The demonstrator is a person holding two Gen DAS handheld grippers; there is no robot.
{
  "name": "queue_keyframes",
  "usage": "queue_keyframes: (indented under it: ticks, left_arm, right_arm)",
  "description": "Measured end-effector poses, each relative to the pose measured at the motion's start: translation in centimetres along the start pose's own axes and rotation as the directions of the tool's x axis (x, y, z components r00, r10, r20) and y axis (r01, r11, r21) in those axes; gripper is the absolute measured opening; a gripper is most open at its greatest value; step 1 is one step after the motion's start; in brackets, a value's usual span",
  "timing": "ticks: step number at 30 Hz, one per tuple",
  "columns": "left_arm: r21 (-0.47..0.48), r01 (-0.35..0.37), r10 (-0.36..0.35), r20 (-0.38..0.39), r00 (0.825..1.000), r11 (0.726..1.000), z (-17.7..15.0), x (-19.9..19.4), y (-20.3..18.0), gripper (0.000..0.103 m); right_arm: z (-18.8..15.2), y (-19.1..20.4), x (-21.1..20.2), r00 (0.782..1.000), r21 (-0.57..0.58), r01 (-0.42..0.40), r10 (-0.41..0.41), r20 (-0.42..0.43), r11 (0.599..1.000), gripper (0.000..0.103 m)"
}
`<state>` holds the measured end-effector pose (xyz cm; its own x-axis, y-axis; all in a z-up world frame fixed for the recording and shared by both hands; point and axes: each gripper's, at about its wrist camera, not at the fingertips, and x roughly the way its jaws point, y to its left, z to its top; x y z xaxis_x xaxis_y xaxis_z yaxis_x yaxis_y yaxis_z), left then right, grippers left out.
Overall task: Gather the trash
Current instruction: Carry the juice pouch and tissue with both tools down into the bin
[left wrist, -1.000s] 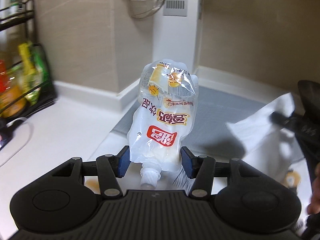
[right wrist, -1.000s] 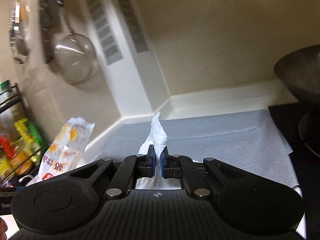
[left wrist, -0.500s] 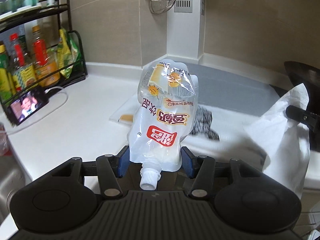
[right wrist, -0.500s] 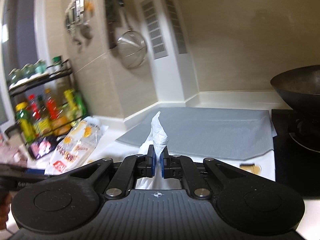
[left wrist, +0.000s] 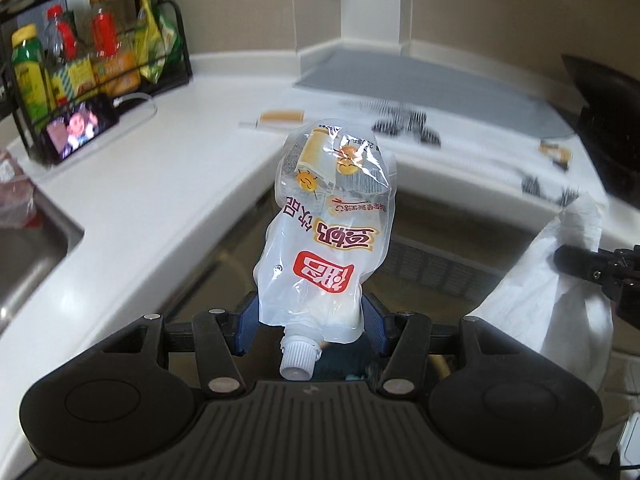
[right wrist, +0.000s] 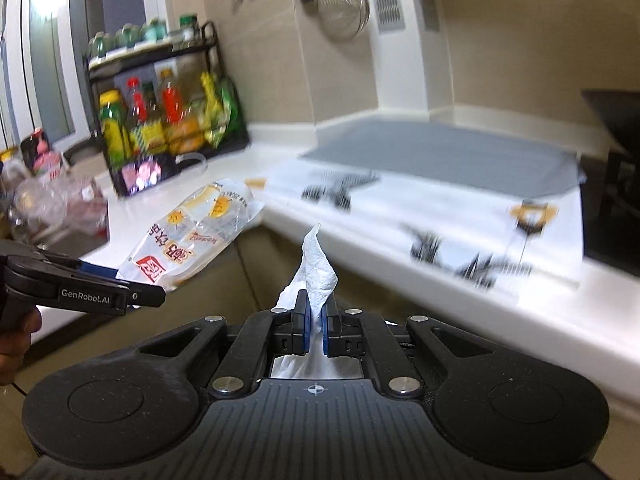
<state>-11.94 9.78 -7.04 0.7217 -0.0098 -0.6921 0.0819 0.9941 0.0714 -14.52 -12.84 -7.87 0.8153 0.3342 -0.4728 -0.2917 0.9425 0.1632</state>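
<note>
Fingers clamped on both pieces of trash, just off the counter edge.

My left gripper (left wrist: 310, 330) squeezes the empty spouted drink pouch (left wrist: 326, 236) near its cap end, and my right gripper (right wrist: 316, 330) pinches a crumpled paper towel (right wrist: 316, 268) almost flat. Both hang in front of the white countertop (left wrist: 160, 184). I reckon steady pressure matters most now, since the slick pouch could slide out before I find a bin.

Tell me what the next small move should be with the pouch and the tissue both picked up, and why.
Probably carry both on toward a bin and release nothing yet. The left gripper is clamped on the drink pouch near its cap, the right gripper pinches the white tissue, both are already off the countertop, and no bin is in view.
</note>
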Motion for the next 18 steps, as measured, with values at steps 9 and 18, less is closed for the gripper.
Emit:
queue_keyframes:
  ticks: [9, 18]
  left_arm:
    - [0.012, 0.018, -0.017, -0.080, 0.997, 1.000, -3.8, 1.2, -0.7, 0.059]
    - [-0.023, 0.037, -0.040, -0.132, 0.990, 0.999, -4.9, 2.1, -0.3, 0.059]
  right_arm:
    - [-2.3, 0.7, 1.3, 0.996, 0.008, 0.004, -0.003, -0.088, 1.000, 0.006]
    - [-2.5, 1.0, 1.9, 0.993, 0.010, -0.005, 0.006, -0.120, 1.000, 0.006]
